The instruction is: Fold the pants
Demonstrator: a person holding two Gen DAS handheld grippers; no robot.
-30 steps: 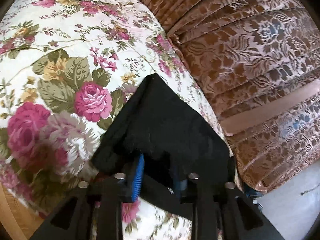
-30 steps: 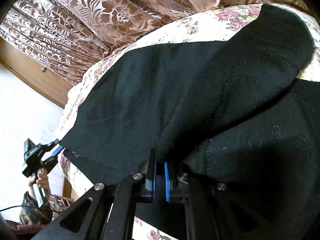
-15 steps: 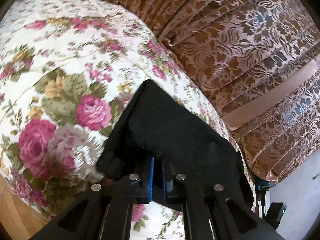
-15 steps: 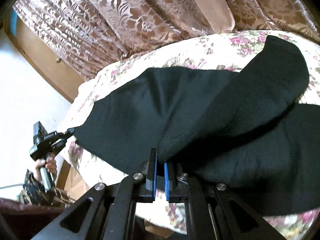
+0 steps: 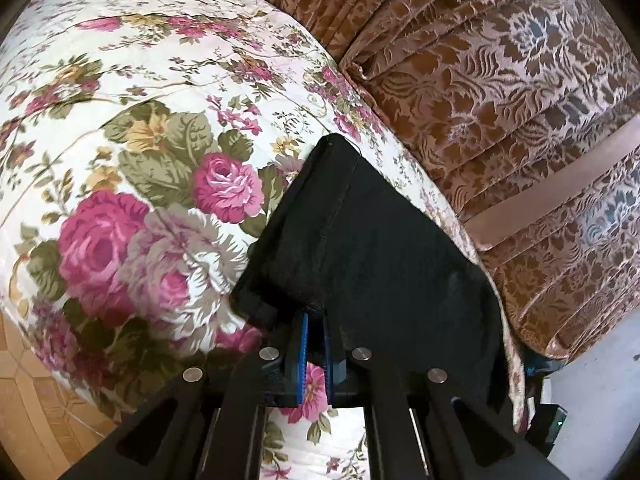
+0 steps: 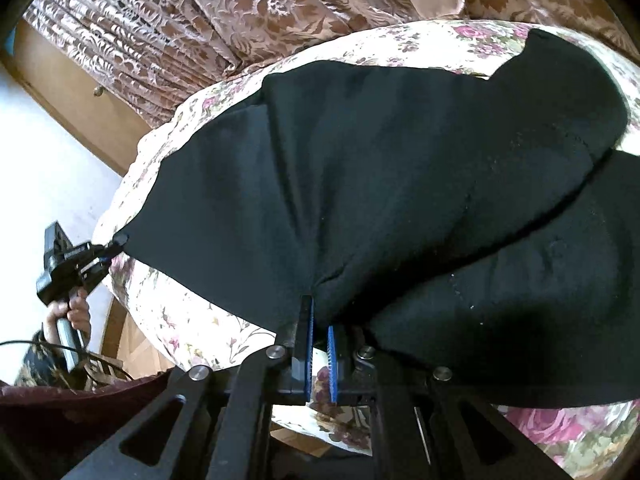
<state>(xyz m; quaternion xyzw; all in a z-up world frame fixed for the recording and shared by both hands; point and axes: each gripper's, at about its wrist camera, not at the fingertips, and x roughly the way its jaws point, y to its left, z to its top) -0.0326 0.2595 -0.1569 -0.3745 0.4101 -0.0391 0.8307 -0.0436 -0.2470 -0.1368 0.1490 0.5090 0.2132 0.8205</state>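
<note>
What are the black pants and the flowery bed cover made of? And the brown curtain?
The black pants look like a thick matte knit or fleece: no shine, faint lint, soft rounded folds. The flowery bed cover seems a smooth printed, perhaps quilted, cotton. The brown curtain looks like shiny woven brocade, maybe with velvety raised leaves.

No words, brands or numbers can be read. The left gripper (image 6: 114,246) carries a small white marking on its body, too blurred to make out.
</note>
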